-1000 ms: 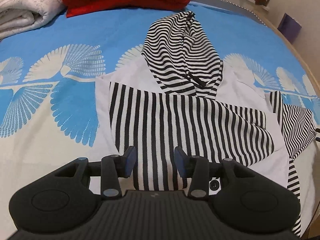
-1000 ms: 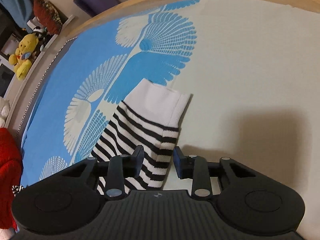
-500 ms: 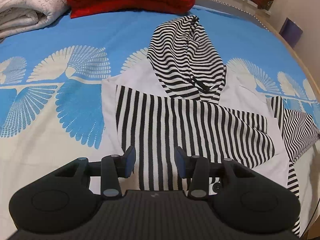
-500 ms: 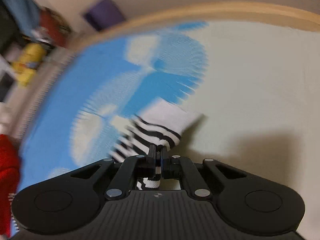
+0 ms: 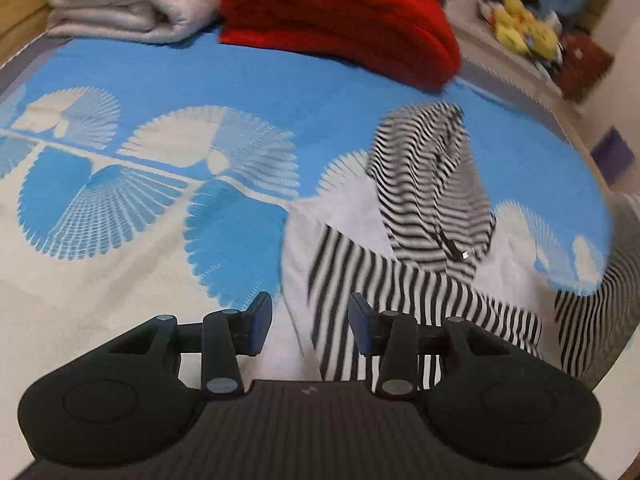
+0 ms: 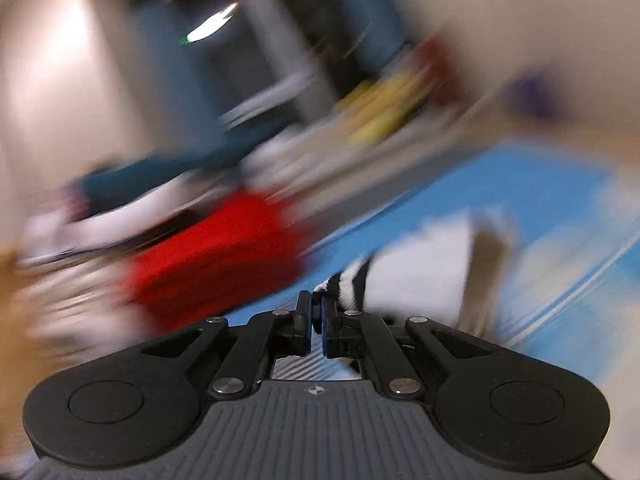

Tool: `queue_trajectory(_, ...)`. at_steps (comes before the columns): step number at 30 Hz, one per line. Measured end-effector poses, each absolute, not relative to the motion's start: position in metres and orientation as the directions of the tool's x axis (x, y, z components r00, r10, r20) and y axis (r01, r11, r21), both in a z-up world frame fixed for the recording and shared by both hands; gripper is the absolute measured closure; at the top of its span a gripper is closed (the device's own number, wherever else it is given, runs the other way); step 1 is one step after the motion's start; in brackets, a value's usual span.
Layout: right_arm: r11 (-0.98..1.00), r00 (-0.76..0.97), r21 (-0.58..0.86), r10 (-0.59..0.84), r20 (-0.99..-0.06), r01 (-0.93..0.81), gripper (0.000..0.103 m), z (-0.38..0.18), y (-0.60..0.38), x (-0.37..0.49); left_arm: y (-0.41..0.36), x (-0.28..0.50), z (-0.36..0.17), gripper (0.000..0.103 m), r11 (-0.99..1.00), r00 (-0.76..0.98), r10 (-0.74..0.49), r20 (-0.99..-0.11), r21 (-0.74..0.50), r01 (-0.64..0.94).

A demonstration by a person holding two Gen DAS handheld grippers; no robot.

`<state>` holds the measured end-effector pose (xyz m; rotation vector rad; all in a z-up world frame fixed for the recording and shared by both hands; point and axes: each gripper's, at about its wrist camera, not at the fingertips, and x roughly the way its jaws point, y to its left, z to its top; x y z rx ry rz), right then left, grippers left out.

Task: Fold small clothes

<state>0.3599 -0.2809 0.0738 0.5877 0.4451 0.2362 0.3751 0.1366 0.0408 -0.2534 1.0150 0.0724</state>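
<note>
A black-and-white striped hoodie point(image 5: 404, 272) lies on the blue and cream bedspread point(image 5: 160, 208), its hood point(image 5: 432, 176) toward the far side and one sleeve folded across the white body. My left gripper point(image 5: 306, 316) is open and empty, hovering over the hoodie's near left edge. The other sleeve point(image 5: 592, 312) is lifted at the right edge of the left wrist view. My right gripper point(image 6: 316, 316) is shut on that sleeve's white cuff point(image 6: 416, 268) and holds it up off the bed; the right wrist view is heavily blurred.
A folded red blanket point(image 5: 340, 16) and a folded white blanket point(image 5: 128, 4) lie at the far side of the bed. Yellow plush toys point(image 5: 524, 28) sit on a shelf beyond. The wooden bed edge point(image 5: 588, 168) runs along the right.
My right gripper closed on the sleeve cuff, then lifted and swung it toward the hoodie. My left gripper moved left, toward the hoodie's left edge, still open.
</note>
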Motion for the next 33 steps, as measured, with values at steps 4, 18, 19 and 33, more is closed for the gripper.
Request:
queue_trajectory(4, 0.699, 0.534, 0.681, 0.67, -0.516, -0.219, 0.082, 0.05, -0.193, 0.352, 0.152, 0.377, 0.043, 0.057, 0.957, 0.525, -0.075, -0.848, -0.209, -0.201)
queue_trajectory(18, 0.748, 0.351, 0.463, 0.321, -0.88, 0.476, 0.077, -0.105, -0.272, 0.357, 0.173, 0.382, -0.027, 0.057, 0.911, 0.354, -0.15, -0.923, -0.268, -0.313)
queue_trajectory(19, 0.734, 0.339, 0.458, 0.32, -0.885, 0.502, 0.079, -0.113, -0.276, 0.351, 0.174, 0.383, -0.035, 0.057, 0.904, 0.339, -0.161, -0.927, -0.276, -0.326)
queue_trajectory(33, 0.811, 0.421, 0.473, 0.316, -0.85, 0.345, 0.068, -0.08, -0.274, 0.358, 0.139, 0.387, -0.036, 0.1, 0.967, 0.413, -0.084, -0.907, -0.174, -0.185)
